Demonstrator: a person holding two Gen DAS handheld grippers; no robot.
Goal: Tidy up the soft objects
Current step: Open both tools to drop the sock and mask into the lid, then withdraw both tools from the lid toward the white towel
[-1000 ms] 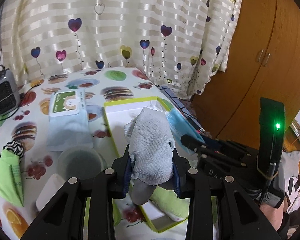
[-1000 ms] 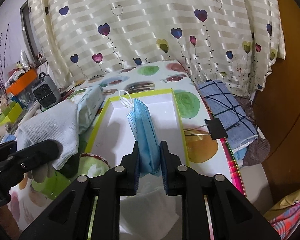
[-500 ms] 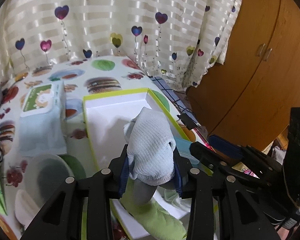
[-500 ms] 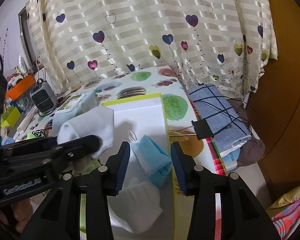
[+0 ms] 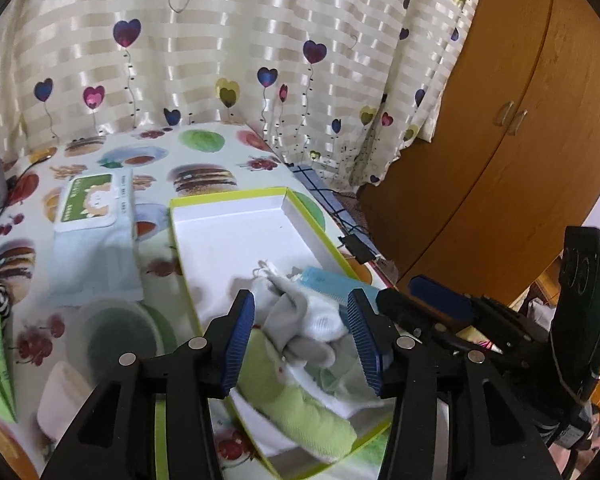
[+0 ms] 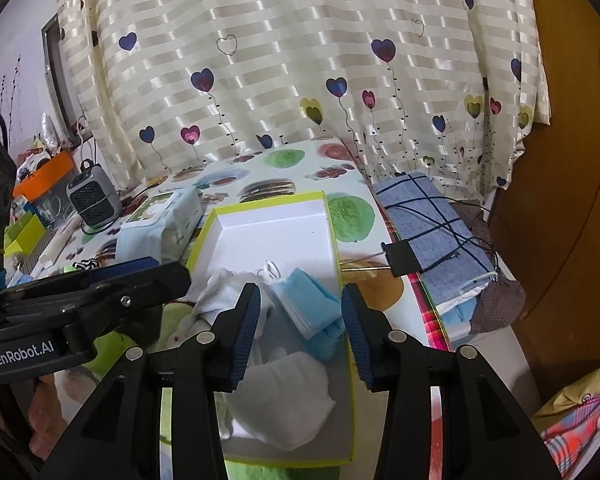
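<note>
Two grippers work over one desk (image 5: 228, 148), which we see covered in a cloth printed with burgers and fruit, far ahead of both sets of jaws. Ahead of and beneath the jaws lies the shallow box (image 5: 236, 204), white inside with a lime-green rim, on the desk. Left of the left jaws, beside the box, we note a pack of wet wipes (image 5: 96, 236) and, nearer, a round lidded container (image 5: 120, 336).

Inside the box, below the left jaws, lies a green soft item (image 5: 300, 412). The left gripper (image 5: 300, 340) has its jaws opening, spread wide of the white-and-grey sock (image 5: 304, 320), which sits loose between them on the green item; the pads do not press it. The right gripper (image 6: 300, 324) holds its jaws apart, and the blue face mask (image 6: 308, 304) rests in the box between them, untouched by either pad. Just below the right jaws we see a white sock (image 6: 284, 396), also in the box. To the right of the right jaws, off the desk edge, lies a folded blue checked cloth (image 6: 432, 228).
</note>
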